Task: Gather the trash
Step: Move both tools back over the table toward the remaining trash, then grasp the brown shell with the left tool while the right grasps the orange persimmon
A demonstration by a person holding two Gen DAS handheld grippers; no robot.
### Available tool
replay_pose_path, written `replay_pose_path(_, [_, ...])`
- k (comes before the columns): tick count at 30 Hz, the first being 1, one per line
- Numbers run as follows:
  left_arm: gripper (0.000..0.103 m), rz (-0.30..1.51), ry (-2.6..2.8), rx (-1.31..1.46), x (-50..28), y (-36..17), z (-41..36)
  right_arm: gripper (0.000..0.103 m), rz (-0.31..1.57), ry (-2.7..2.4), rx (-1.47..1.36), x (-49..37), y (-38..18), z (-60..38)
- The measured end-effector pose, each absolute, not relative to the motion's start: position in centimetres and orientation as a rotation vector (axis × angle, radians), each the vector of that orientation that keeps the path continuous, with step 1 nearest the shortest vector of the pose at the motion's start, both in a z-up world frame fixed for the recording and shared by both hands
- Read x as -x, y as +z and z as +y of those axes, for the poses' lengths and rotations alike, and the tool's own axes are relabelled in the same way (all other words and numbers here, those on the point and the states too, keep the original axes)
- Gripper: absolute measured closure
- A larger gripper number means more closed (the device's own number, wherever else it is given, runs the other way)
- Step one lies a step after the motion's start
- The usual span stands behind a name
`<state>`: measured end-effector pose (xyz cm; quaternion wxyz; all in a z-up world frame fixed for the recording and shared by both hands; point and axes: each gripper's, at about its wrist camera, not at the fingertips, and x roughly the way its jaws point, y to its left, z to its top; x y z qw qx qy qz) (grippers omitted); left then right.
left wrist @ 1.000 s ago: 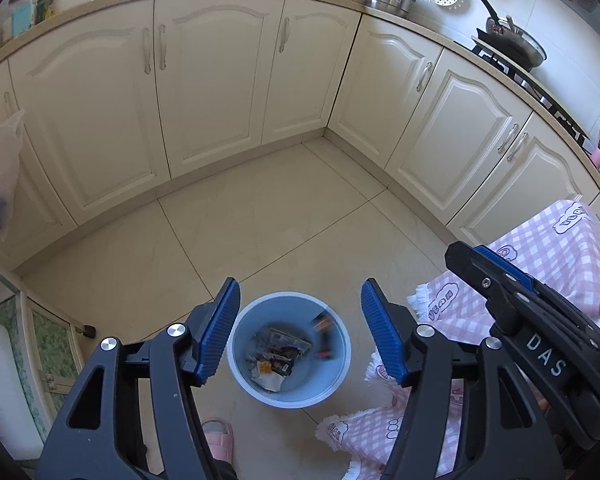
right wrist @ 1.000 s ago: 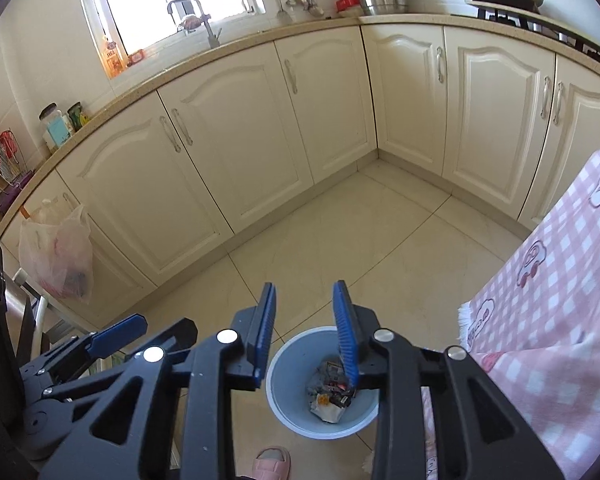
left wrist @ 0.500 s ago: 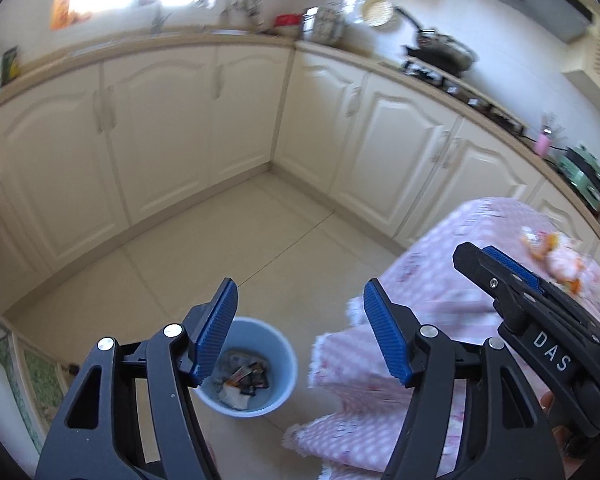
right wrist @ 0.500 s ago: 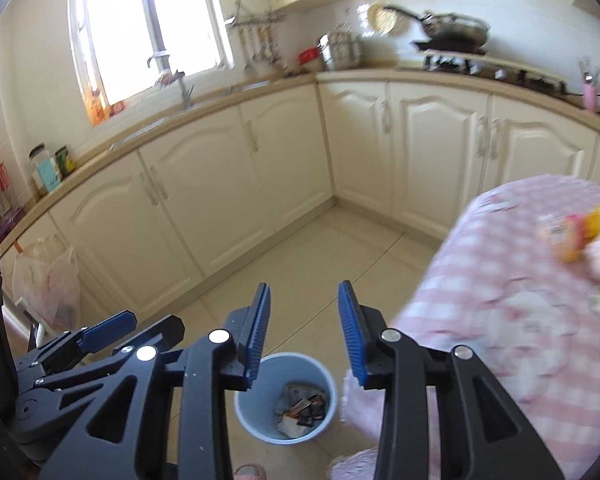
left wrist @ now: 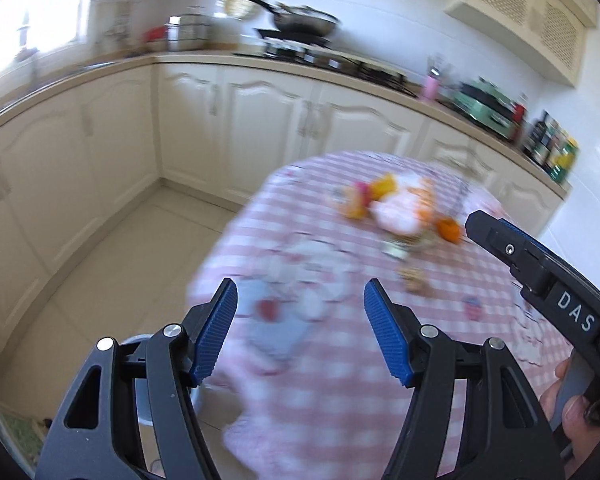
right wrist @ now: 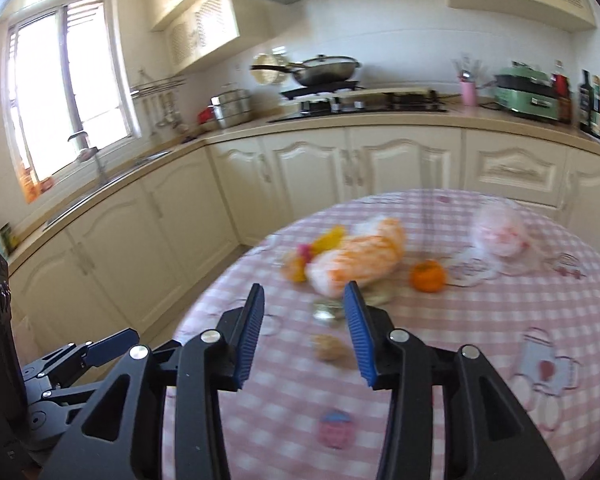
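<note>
Both views are motion-blurred. A round table with a pink checked cloth holds a plastic bag of orange fruit, a loose orange, a small brown scrap and a silvery wrapper. My right gripper is open and empty, above the near part of the table, just short of the scraps. My left gripper is open and empty over the table's edge; the pile shows further off in the left wrist view. The rim of the blue bin peeks out behind the left finger.
A second knotted plastic bag lies at the far side of the table. Cream kitchen cabinets run along the back and left, with a wok on the stove. Tiled floor lies left of the table.
Both grippers have swung up and right, away from the blue bin on the floor, and now face the table and its pile. Both stay open and empty.
</note>
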<state>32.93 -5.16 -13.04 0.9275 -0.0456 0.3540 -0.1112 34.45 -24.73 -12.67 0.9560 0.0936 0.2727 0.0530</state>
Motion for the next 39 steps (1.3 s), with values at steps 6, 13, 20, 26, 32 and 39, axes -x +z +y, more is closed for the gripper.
replay_pose_path(6, [0.04,0.772,-0.305,0.025,-34.3,-13.8,-10.9,0.06,0.585,0.021,-0.242,-34.1,-14.0,-30.8])
replay_pose_path(13, [0.042,0.828,-0.32,-0.022,-36.2,-15.6,-14.5,0.06,0.648,0.001,-0.227,-35.0,-15.4,-33.2])
replay_pose_path(20, [0.078,0.876,-0.347,-0.003,-38.3,-16.5,-15.1,0.06,0.709,0.027,-0.22,-37.0,-16.4,-33.6])
replay_pose_path(26, [0.078,0.786,-0.321,0.042,-37.9,-14.4,-13.4,0.06,0.755,0.049,-0.2,-39.2,-16.8,-33.5])
replay_pose_path(32, [0.078,0.722,-0.243,0.051,-39.2,-12.9,-12.1,0.06,0.807,0.055,-0.156,-42.5,-17.0,-32.9])
replay_pose_path(39, [0.078,0.741,-0.201,0.072,-41.7,-13.6,-11.1,0.06,0.851,0.029,-0.098,-46.4,-18.4,-32.2])
